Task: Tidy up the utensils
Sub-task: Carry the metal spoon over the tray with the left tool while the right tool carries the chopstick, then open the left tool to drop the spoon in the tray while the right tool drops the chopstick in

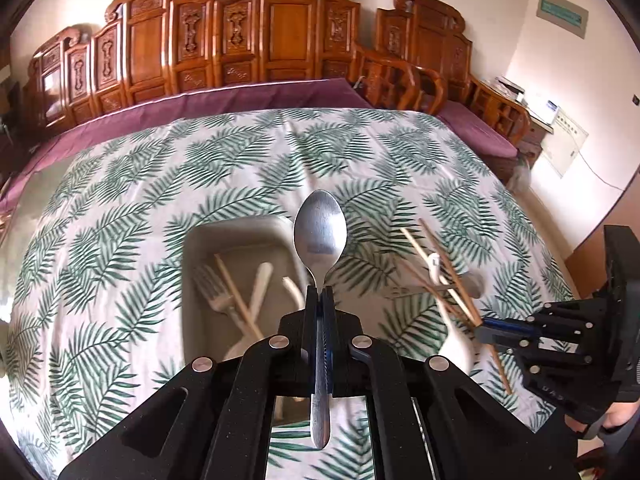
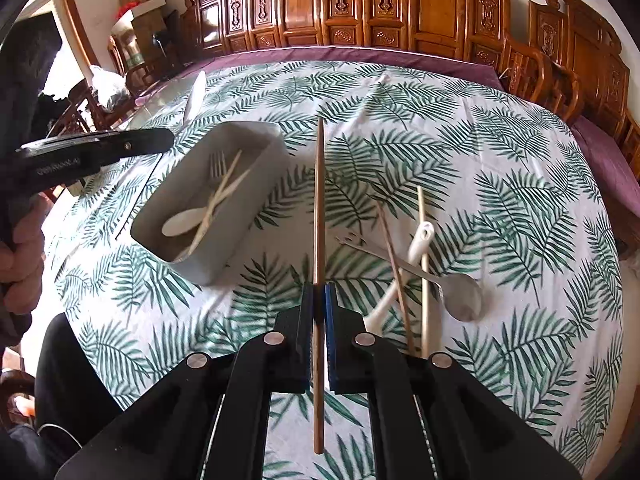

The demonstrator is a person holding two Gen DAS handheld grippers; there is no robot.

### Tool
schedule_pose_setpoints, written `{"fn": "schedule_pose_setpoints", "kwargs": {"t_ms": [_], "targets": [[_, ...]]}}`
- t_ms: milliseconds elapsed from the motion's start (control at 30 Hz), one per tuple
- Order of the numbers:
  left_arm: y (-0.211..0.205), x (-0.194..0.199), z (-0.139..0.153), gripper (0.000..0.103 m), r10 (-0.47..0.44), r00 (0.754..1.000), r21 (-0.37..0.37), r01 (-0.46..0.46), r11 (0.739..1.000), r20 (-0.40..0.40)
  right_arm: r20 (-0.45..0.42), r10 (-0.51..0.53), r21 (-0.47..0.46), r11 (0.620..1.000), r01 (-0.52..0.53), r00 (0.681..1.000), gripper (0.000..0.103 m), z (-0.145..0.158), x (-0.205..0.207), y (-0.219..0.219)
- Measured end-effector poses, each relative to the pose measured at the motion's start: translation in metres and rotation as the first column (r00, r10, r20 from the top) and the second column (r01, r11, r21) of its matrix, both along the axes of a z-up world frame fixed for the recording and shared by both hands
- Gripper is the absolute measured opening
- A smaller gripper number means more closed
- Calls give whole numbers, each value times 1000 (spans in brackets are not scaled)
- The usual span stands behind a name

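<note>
My left gripper (image 1: pixel 319 294) is shut on a metal spoon (image 1: pixel 319 232), bowl pointing forward, held above the near right edge of the grey tray (image 1: pixel 192 248). The tray (image 2: pixel 248 200) holds a fork (image 2: pixel 217 166), a white spoon (image 2: pixel 182 224) and a chopstick (image 1: pixel 236 292). My right gripper (image 2: pixel 319 292) is shut on a brown chopstick (image 2: pixel 319 200), held above the cloth right of the tray. It shows in the left wrist view (image 1: pixel 486 330). On the cloth to the right lie a metal spoon (image 2: pixel 460 294), a white spoon (image 2: pixel 420 240) and two chopsticks (image 2: pixel 422 264).
The table wears a leaf-print cloth (image 2: pixel 500 160). Carved wooden chairs (image 1: pixel 280 32) and purple cushions (image 1: pixel 240 98) stand behind it. A white object (image 2: pixel 196 96) lies at the far left edge of the table.
</note>
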State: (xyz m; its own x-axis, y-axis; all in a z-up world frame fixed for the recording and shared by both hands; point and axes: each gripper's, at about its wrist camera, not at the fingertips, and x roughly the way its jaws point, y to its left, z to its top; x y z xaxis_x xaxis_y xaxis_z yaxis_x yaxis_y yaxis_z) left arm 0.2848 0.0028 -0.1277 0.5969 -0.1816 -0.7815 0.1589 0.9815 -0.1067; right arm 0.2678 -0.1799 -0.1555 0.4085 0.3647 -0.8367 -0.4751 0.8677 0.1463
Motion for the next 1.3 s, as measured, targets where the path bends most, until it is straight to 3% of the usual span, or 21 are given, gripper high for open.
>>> {"fn": "schedule_pose_setpoints", "kwargs": {"t_ms": [367, 900, 1300], "targets": [[49, 14, -30, 2, 68, 996, -16, -68, 998, -50, 12, 49, 7, 999, -49, 999, 7, 11, 4, 43], [69, 20, -49, 2, 93, 993, -22, -95, 995, -75, 18, 105, -16, 994, -105, 994, 7, 18, 11, 90], [87, -5, -21, 3, 110, 994, -16, -110, 994, 0, 9, 114, 10, 993, -114, 993, 7, 15, 16, 117]]}}
